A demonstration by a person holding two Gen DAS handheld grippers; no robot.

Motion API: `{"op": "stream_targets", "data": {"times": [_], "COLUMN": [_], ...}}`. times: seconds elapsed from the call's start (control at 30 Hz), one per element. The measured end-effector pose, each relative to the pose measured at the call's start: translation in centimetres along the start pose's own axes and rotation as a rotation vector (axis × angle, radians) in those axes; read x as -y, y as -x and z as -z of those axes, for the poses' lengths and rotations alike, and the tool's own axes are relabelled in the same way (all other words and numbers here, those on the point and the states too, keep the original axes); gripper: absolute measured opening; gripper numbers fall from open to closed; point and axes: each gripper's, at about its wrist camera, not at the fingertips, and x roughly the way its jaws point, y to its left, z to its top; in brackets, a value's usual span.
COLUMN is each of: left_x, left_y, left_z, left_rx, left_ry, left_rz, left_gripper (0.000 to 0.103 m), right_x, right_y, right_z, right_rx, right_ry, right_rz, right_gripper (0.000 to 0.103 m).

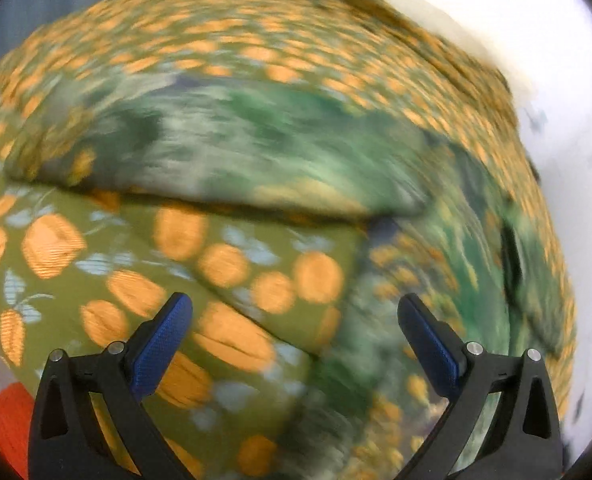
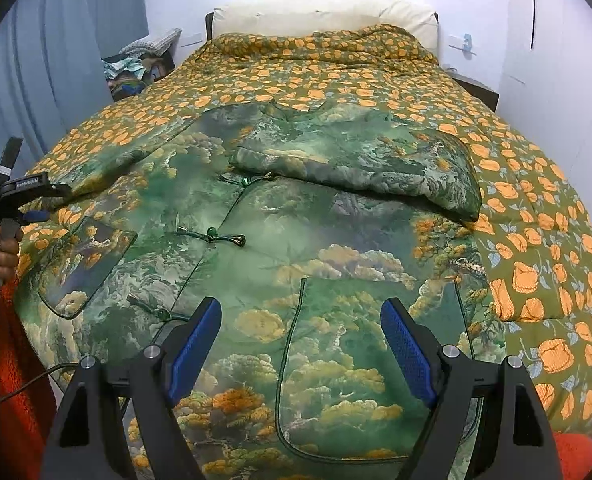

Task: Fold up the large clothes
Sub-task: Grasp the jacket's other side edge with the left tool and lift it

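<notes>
Green landscape-print jacket (image 2: 280, 240) lies flat on bed's orange-flowered quilt (image 2: 535, 240), centre frame, one sleeve (image 2: 355, 164) folded across chest. Right tool (image 2: 300, 354) released above lower-centre hem pocket. Left tool (image 1: 295, 344) released, empty; view blurred.

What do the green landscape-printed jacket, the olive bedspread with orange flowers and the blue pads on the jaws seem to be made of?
The green landscape-printed jacket: probably satin-like brocade, with a soft sheen, piped edges and knotted cord buttons. The olive bedspread with orange flowers: likely matte quilted cotton or polyester; it looks puffy, with fine ribbing in the flowers. The blue pads: apparently rubber or plastic with a knurled grid texture.
</notes>
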Motion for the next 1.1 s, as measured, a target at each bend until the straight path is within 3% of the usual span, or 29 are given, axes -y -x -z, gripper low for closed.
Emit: {"op": "stream_targets", "data": {"times": [0.13, 0.27, 0.4, 0.47, 0.53, 0.6, 0.63, 0.67, 0.7, 0.8, 0.9, 1.0, 1.1], "left_x": [-5.1, -9.8, -13.3, -14.1, -14.3, -14.4, -14.7, -14.8, -14.9, -13.7, -8.6, 0.0, 9.9], "left_y": [-0.1, -1.4, -2.9, -3.2, -3.3, -3.6, -3.7, -3.8, -3.8, -2.3, 1.5, 5.6, 9.0], "left_z": [-2.3, -4.4, -6.0, -6.7, -7.5, -8.2, -8.2, -8.4, -8.4, -8.8, -9.8, -10.8, -9.8], "left_rx": [0.083, 0.117, 0.138, 0.156, 0.191, 0.208, 0.213, 0.213, 0.21, 0.248, 0.348, 0.471, 0.578], "left_ry": [0.209, 0.393, 0.548, 0.578, 0.594, 0.591, 0.586, 0.577, 0.563, 0.466, 0.233, -0.074, -0.384], "left_rz": [-0.012, -0.028, -0.005, 0.001, 0.0, -0.011, -0.021, -0.038, -0.047, -0.093, -0.158, -0.174, -0.129], "left_gripper": [0.102, 0.102, 0.102, 0.101, 0.091, 0.06, 0.049, 0.031, 0.024, 0.015, 0.014, 0.013, 0.013], "right_x": [-0.3, -1.0, -1.6, -1.7, -1.7, -1.6, -1.6, -1.6, -1.6, -1.4, -1.1, -0.7, -0.4], "right_y": [-0.4, -0.6, -0.6, -0.6, -0.7, -0.8, -0.8, -0.8, -0.8, -1.0, -0.9, -0.8, -0.6], "right_z": [0.0, 0.2, 0.3, 0.3, 0.3, 0.2, 0.2, 0.2, 0.3, 0.3, 0.3, 0.2, 0.1], "right_rx": [-0.006, -0.014, -0.012, -0.013, -0.015, -0.016, -0.017, -0.018, -0.018, -0.02, -0.011, 0.003, 0.019], "right_ry": [0.013, 0.036, 0.063, 0.066, 0.063, 0.062, 0.062, 0.062, 0.061, 0.054, 0.033, 0.012, -0.008], "right_rz": [-0.009, -0.019, -0.025, -0.026, -0.026, -0.025, -0.025, -0.026, -0.027, -0.035, -0.044, -0.054, -0.067], "right_gripper": [0.081, 0.081, 0.081, 0.081, 0.081, 0.081, 0.081, 0.081, 0.081, 0.081, 0.081, 0.081, 0.081]}}
